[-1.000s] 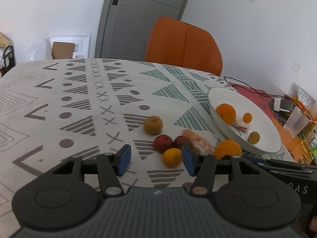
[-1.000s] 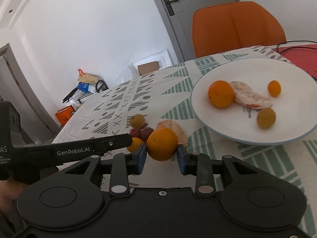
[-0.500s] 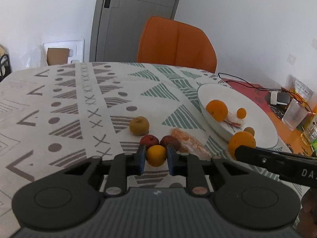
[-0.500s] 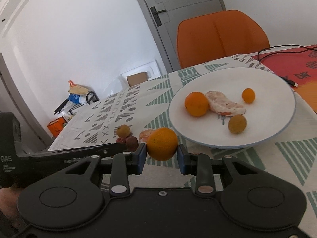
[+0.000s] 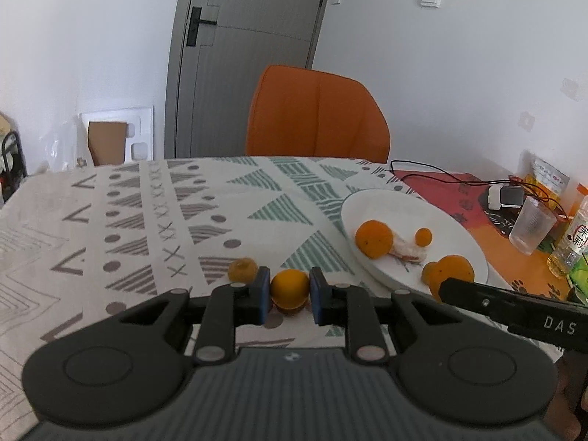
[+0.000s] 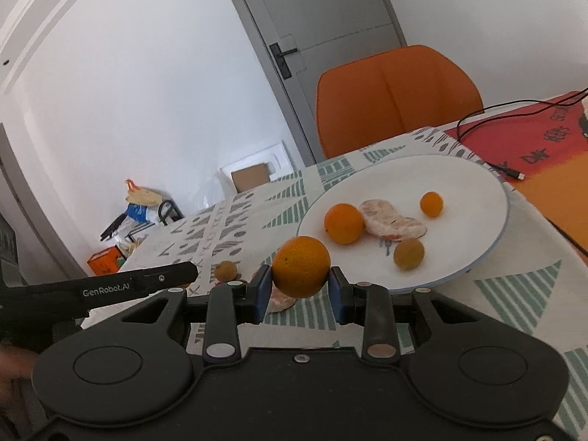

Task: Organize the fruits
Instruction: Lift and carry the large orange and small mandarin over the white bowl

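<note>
Two hand-held grippers each carry a round citrus fruit toward a white plate.

On the left, our left gripper [image 5: 289, 296] pinches a small round yellow-orange fruit [image 5: 289, 287] between its blue pads, apparently lifted just above the patterned tablecloth [image 5: 147, 228], with a brownish round fruit [image 5: 241, 270] lying behind it. To the right, our right gripper [image 6: 300, 290] clamps a larger round orange [image 6: 301, 266], held in the air near the front rim of the round white ceramic plate [image 6: 477, 183], which holds other fruit. We judge this the carrying step; next, each fruit needs moving over the plate, lowering and releasing. Both fruits are near-spherical, so no long axis or pointing direction shows.
</note>
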Tool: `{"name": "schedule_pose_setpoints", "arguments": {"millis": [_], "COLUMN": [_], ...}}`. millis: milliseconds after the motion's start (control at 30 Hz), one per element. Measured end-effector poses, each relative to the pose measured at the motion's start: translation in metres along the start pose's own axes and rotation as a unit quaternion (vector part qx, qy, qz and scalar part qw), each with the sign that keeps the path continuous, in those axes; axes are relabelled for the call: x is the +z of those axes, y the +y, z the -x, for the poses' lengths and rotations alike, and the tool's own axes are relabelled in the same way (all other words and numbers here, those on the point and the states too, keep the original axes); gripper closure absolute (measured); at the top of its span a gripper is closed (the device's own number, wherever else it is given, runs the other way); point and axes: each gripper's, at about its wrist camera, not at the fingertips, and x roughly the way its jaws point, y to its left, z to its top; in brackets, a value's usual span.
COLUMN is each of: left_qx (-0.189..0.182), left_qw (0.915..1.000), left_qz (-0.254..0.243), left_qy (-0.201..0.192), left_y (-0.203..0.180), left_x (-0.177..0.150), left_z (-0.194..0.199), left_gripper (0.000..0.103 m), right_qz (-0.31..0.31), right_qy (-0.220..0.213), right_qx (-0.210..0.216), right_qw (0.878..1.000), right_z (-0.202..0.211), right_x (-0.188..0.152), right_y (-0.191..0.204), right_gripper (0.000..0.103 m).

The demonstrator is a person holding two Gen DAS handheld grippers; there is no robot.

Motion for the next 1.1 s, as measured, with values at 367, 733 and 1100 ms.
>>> {"name": "schedule_pose_setpoints", "arguments": {"millis": [367, 733, 1100], "left_qx": [-0.001, -0.006, -0.014], "left_qw": [0.9996, 0.9986, 0.9978], "left_qz": [-0.024, -0.048, -0.062], "left_qy": [-0.014, -0.020, -0.021], "left_y": [-0.027, -0.054, -0.072], "left_x": [0.007, 0.010, 0.014], "left_z": [0.014, 0.019, 0.012], "left_gripper": [0.082, 0.082, 0.082], "right_qz": [-0.010, -0.012, -0.017], "right_qy": [-0.029, -0.050, -0.060], "right_qx": [0.001, 0.000, -0.013], "right_qw": [1.000, 0.999, 0.998], "right_z": [0.022, 0.042, 0.053], "right_x": [0.005, 0.009, 0.012], "right_y": [-0.013, -0.025, -0.037], "right_gripper": [0.072, 0.072, 0.072]}}
